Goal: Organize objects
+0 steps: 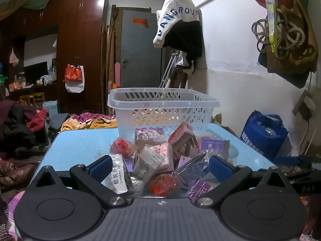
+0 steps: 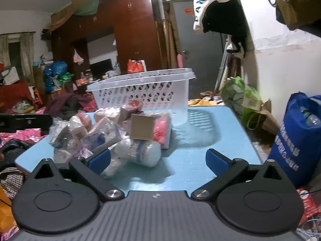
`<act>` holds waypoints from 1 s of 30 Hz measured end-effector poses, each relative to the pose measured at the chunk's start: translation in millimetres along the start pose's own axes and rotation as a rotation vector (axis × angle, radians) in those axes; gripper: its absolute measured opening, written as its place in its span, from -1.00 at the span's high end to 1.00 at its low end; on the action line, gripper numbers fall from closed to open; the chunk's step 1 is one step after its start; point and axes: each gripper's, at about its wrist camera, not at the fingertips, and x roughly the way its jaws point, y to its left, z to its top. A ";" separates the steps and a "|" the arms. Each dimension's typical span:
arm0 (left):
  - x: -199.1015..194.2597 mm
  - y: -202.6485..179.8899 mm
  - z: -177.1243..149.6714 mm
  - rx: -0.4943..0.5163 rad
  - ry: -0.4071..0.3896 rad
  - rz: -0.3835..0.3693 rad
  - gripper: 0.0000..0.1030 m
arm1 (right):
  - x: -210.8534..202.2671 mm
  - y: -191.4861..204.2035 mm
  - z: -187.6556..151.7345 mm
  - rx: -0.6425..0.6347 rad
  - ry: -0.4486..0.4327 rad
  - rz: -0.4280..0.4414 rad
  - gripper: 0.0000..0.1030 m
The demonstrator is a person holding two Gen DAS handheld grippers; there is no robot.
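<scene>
Packets (image 1: 158, 160) lie heaped near the empty basket (image 1: 160, 108); both grippers' jaws gape wide, holding nothing; take the topmost packet first.

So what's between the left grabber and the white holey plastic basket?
A heap of small wrapped packets covers the blue table between left gripper and basket, in the left wrist view.

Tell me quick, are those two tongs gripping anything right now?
Left tongs: open, holding nothing.
Right tongs: open, holding nothing.
</scene>
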 end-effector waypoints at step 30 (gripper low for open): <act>-4.7 -4.7 -2.4 0.023 -0.024 -0.015 -1.00 | 2.7 -10.0 -3.4 0.055 0.028 0.011 -1.00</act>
